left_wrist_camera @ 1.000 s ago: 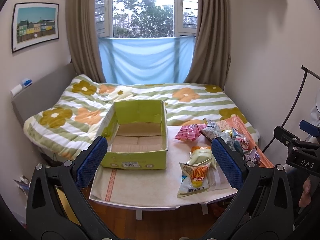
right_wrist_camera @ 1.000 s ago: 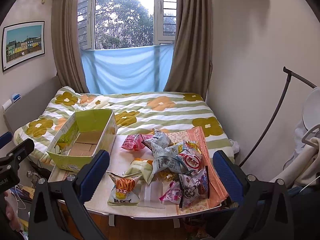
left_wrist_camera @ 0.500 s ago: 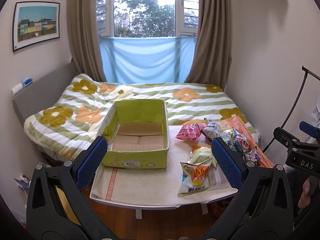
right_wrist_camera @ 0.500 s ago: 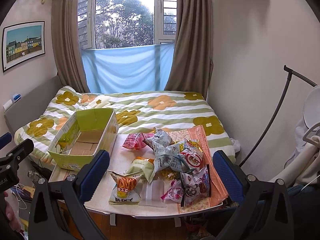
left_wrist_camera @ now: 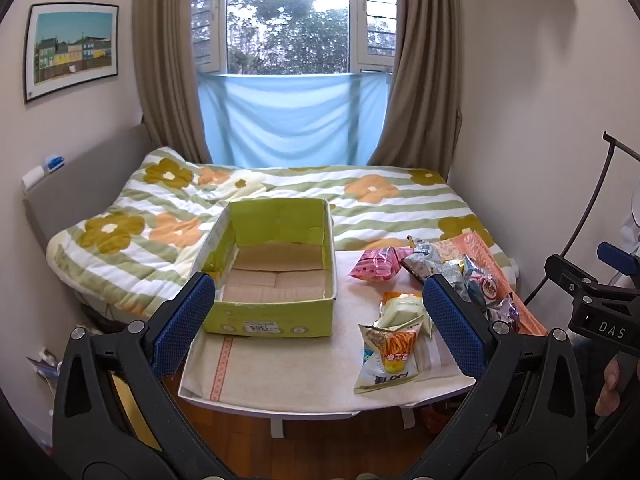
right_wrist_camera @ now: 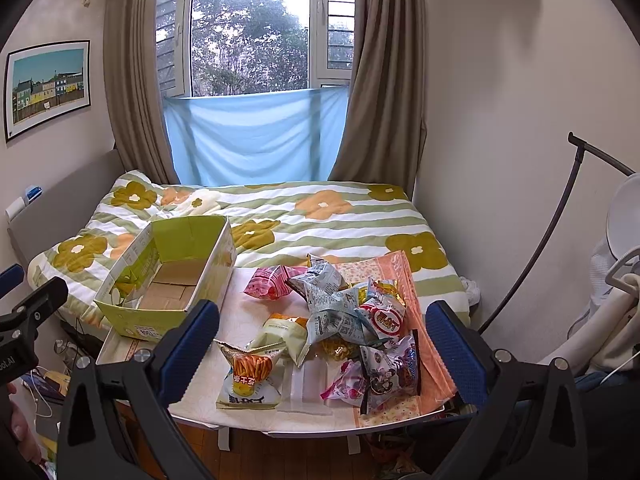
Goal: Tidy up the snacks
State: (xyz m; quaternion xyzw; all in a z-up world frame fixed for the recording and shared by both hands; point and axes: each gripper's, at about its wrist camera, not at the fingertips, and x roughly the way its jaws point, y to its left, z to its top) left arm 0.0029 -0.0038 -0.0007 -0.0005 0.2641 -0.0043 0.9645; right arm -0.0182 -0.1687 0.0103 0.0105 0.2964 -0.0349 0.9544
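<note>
- Two handheld grippers hover short of a low table (left_wrist_camera: 280, 380) at the foot of a bed, neither touching anything; the left gripper (left_wrist_camera: 316, 320) has its blue-padded fingers spread wide and holds nothing.
- The right gripper (right_wrist_camera: 324, 344) is likewise spread wide and empty, its pads framing the heap of snacks from the near side.
- A green cardboard box (left_wrist_camera: 276, 320) sits open on the table's left part, its brown floor bare, a white label on its near wall.
- A bag with orange sticks printed on it (right_wrist_camera: 250, 376) lies nearest the table's front edge, apart from the box and just in front of a pale green packet (right_wrist_camera: 286, 334).
- A pink packet (right_wrist_camera: 268, 282) lies at the far side of the heap, between the box and the grey-blue bags (right_wrist_camera: 332, 312) piled in the middle.
- A red-and-white round-logo bag (right_wrist_camera: 386, 316) and a purple cartoon bag (right_wrist_camera: 392, 372) rest on the peach patterned cloth (right_wrist_camera: 434, 364) along the table's right edge.
- The flower-print quilt (left_wrist_camera: 360, 204) covers the bed behind, below a window draped with a blue sheet (left_wrist_camera: 292, 120).
- In the left wrist view, the other gripper shows at the right edge with part of a hand (left_wrist_camera: 610, 384) below it.
</note>
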